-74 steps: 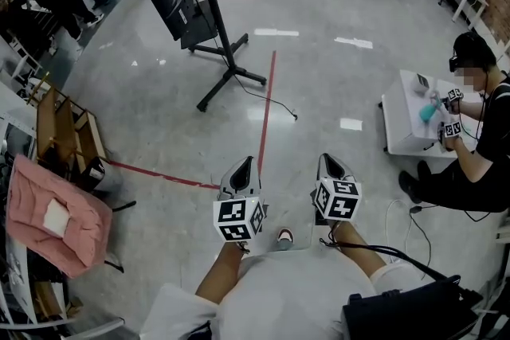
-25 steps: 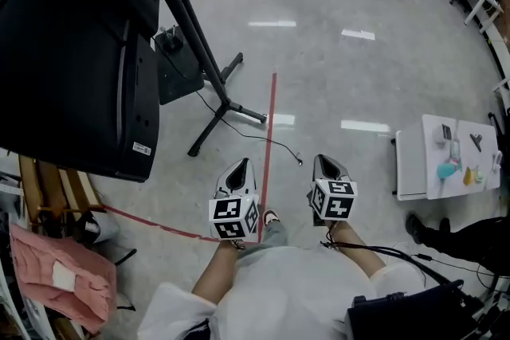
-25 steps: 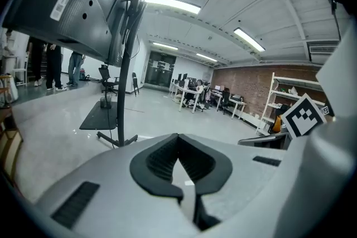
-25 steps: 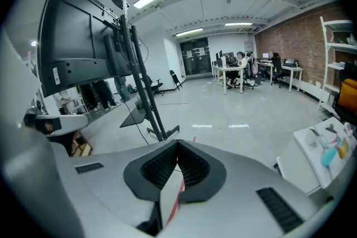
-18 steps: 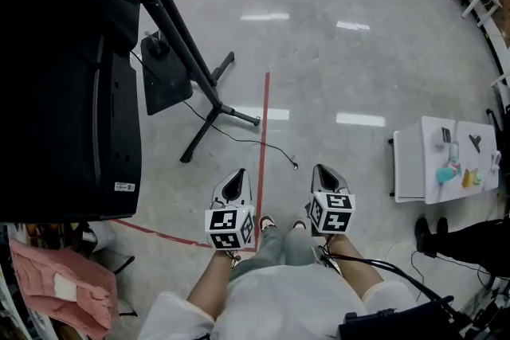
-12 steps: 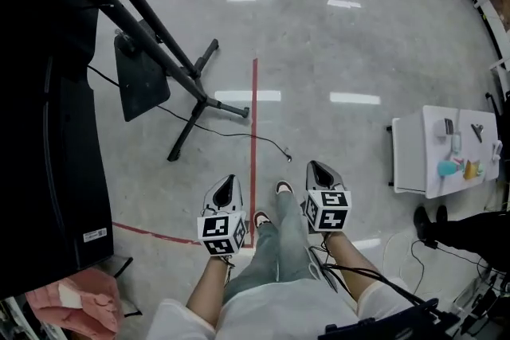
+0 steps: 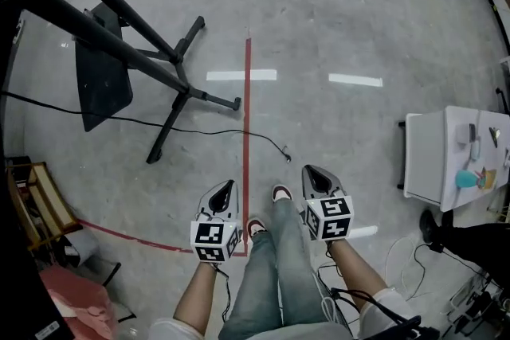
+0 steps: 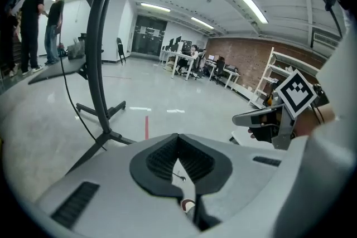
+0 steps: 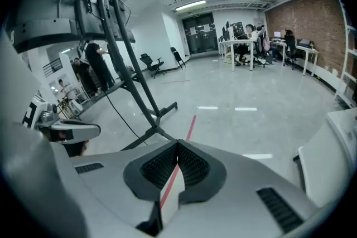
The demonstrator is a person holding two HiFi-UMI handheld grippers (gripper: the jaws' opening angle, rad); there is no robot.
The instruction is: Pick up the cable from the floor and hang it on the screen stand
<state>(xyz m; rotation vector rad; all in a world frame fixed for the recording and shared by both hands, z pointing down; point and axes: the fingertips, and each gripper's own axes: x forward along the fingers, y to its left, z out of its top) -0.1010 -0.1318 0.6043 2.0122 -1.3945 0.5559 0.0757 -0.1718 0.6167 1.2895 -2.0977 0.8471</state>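
Head view, looking steeply down. Left gripper (image 7: 224, 189) and right gripper (image 7: 312, 173) are held side by side above the person's shoes (image 7: 280, 193), tips pointing forward.

- Left jaws: pressed together, nothing between them.
- Right jaws: same, closed and empty.

The cable (image 7: 215, 130) lies flat on the floor (image 7: 358, 28). It is a thin black line that comes in from the left edge, passes near the foot of the stand (image 7: 171, 64) and crosses the red tape (image 7: 246, 91). Its free end (image 7: 285, 157) rests just right of the tape, ahead of the grippers and nearer the right one — touching neither.

The stand's black legs are spread on the floor at upper left, well apart from both grippers. A white table (image 7: 446, 163) sits at the right edge.
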